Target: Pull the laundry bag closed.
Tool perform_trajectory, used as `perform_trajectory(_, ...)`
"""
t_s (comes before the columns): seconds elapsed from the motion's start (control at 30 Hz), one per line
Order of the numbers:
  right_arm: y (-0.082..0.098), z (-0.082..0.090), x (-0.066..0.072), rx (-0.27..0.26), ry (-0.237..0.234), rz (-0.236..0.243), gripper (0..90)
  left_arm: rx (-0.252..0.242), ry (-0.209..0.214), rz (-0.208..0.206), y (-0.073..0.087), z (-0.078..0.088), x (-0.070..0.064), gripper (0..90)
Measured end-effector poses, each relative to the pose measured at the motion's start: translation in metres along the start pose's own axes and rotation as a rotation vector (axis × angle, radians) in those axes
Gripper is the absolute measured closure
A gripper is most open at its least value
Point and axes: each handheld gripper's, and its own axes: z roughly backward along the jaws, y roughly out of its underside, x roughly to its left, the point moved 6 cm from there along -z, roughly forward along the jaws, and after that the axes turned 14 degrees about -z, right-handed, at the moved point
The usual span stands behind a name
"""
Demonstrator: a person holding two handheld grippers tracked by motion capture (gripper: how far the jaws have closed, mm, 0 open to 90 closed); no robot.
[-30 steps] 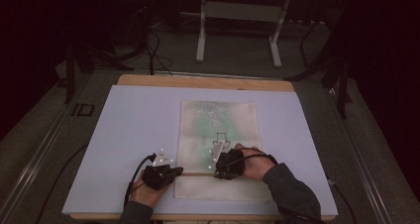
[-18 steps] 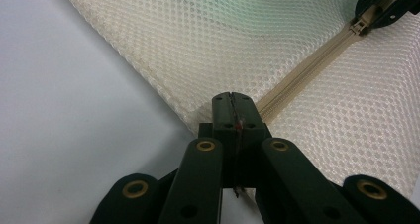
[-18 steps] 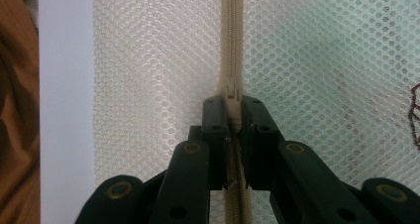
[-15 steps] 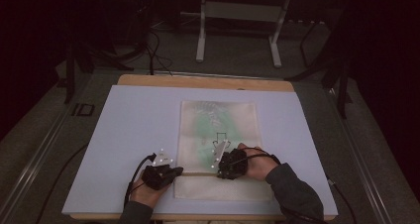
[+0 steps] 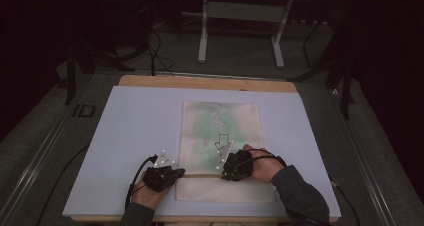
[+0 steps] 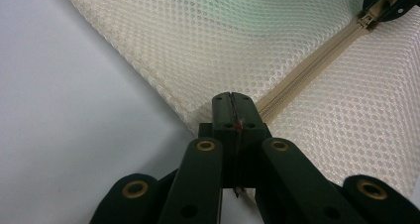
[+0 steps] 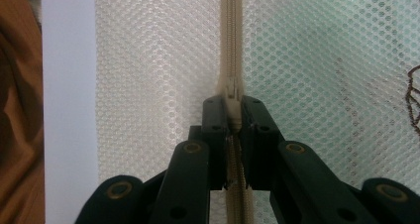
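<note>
A cream mesh bag [image 5: 220,131] lies flat on the pale mat [image 5: 135,136], with something green [image 5: 210,128] showing through it. Its beige zipper [image 5: 200,175] runs across near the front end. My left gripper [image 5: 180,173] is shut on the bag's left edge where the zipper ends; the left gripper view shows its jaws [image 6: 231,102] pressed together on the mesh corner [image 6: 208,110]. My right gripper [image 5: 225,173] is shut on the zipper pull [image 7: 231,92], with the jaws [image 7: 232,112] clamped on either side of it. The zipper [image 7: 231,35] ahead of the pull is closed.
The mat covers a wooden table whose edge [image 5: 200,82] shows at the back. A metal stand [image 5: 240,31] and cables [image 5: 155,46] sit on the dark floor beyond. In the right gripper view the table's front edge [image 7: 17,110] lies just left of the bag.
My right hand and forearm have shifted a little to the right. The left hand has stayed put.
</note>
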Motion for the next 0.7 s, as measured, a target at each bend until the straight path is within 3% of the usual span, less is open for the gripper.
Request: perform_trajectory(0.7, 0.011, 0.006, -0.003, -0.003, 0.006, -0.019, 82.2, -0.001, 0.002, 0.003, 0.0, 0.0, 0.0, 89.5)
